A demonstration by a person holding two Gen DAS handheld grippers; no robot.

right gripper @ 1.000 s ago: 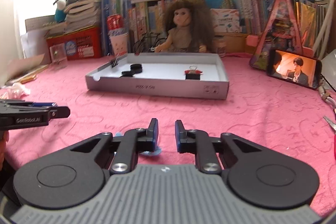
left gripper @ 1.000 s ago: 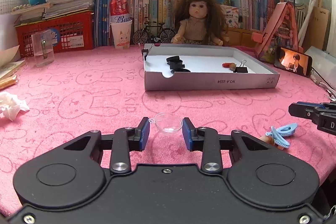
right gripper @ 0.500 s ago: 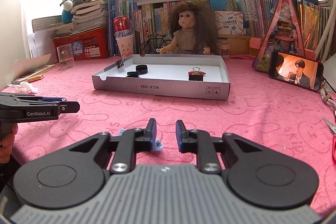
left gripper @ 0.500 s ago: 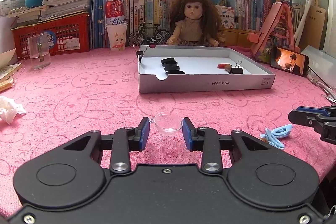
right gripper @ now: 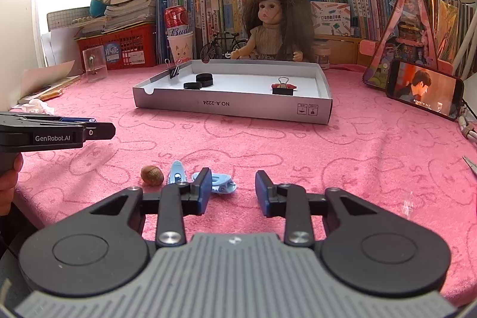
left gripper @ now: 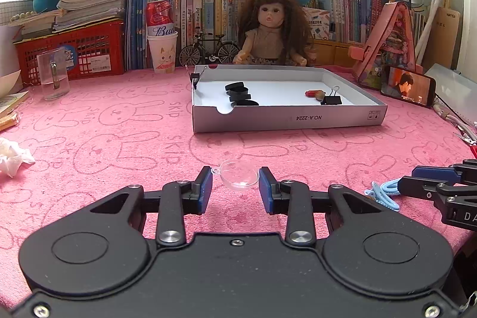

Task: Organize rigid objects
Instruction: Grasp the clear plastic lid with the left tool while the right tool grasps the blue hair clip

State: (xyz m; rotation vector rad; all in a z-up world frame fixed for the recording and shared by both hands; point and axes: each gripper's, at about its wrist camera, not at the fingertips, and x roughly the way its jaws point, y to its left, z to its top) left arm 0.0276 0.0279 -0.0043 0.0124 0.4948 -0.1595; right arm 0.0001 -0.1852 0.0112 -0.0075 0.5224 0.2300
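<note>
A shallow white box (left gripper: pixel 286 119) lies mid-table, holding black discs (left gripper: pixel 238 93), binder clips (left gripper: pixel 331 99) and a small red piece. My left gripper (left gripper: pixel 235 187) is shut on a small clear plastic cup (left gripper: pixel 239 177), held between its blue pads just above the pink cloth. My right gripper (right gripper: pixel 234 190) has its jaws opening, with nothing pressed between them. A light blue hair clip (right gripper: pixel 222 184) lies on the cloth by its left finger. A second blue clip (right gripper: pixel 177 175) and a brown nut (right gripper: pixel 152 175) lie further left. The box (right gripper: pixel 232 107) sits beyond them.
A doll (left gripper: pixel 272 29), a toy bicycle, a paper cup with a can, books and a red basket (left gripper: pixel 71 52) line the back. A glass mug (left gripper: pixel 53 73) and crumpled tissue (left gripper: pixel 13 157) are at the left. A phone (right gripper: pixel 424 88) is propped at the right, near scissors. A hand (right gripper: pixel 9 178) holds the left gripper.
The right gripper's jaws have spread apart, and the blue clips and the brown nut now show ahead of its left finger. The left gripper still holds the clear cup.
</note>
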